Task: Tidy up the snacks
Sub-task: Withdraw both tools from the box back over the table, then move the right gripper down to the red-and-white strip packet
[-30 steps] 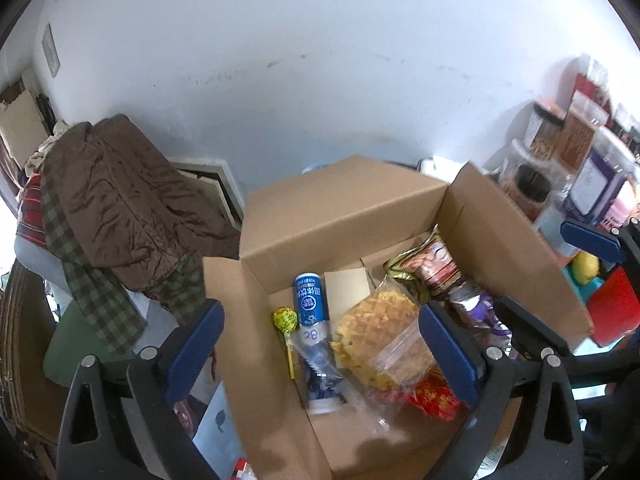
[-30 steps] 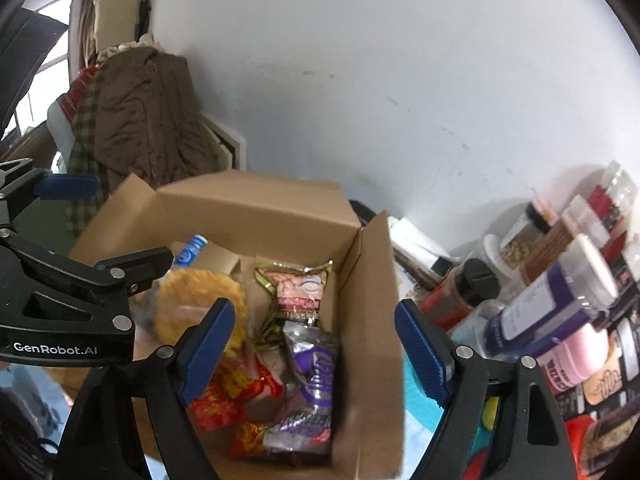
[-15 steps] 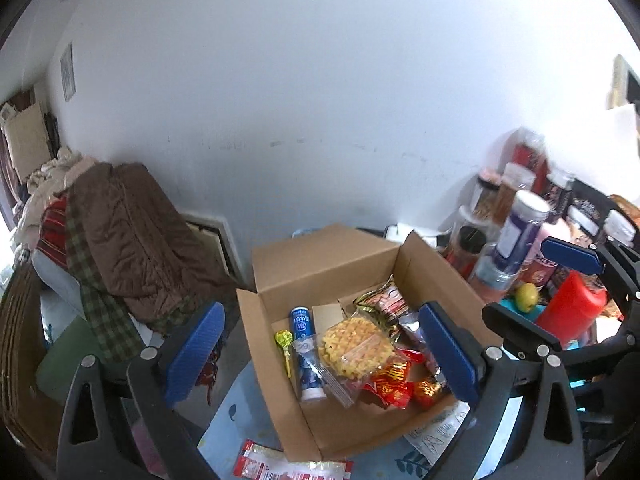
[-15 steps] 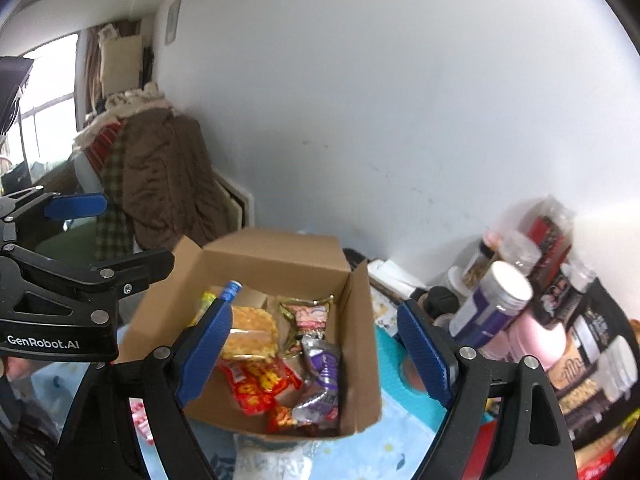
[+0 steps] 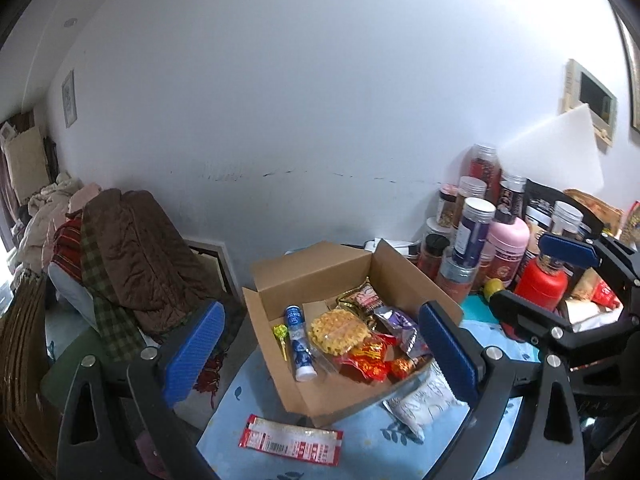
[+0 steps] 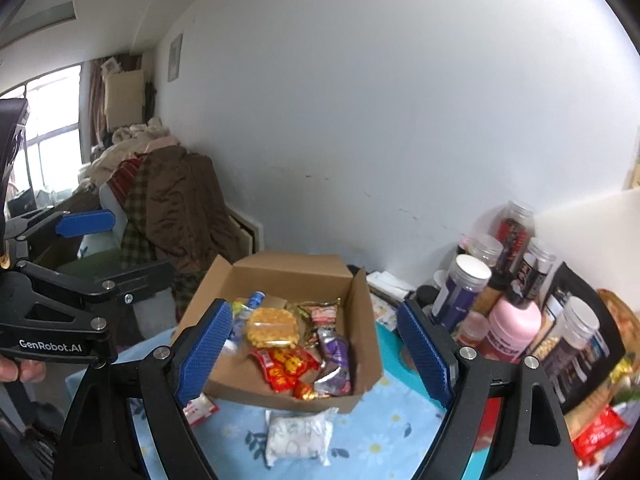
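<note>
Cardboard box [image 5: 400,276] sits open on the blue floral tablecloth [image 5: 360,440] in the left wrist view, holding a waffle pack [image 5: 338,330], a blue tube [image 5: 298,340], a lollipop [image 5: 280,332] and red wrappers [image 5: 366,360]. A red sachet [image 5: 290,438] lies near its front corner, a white packet [image 5: 420,404] at its right. The left gripper [image 5: 320,354] hangs above, jaws apart and empty.

From the right wrist view, the right gripper [image 6: 316,354] frames the box [image 6: 288,270], jaws wide with nothing between them. Jars [image 6: 464,292] crowd the right; the white packet [image 6: 298,432] lies just in front of the box.
</note>
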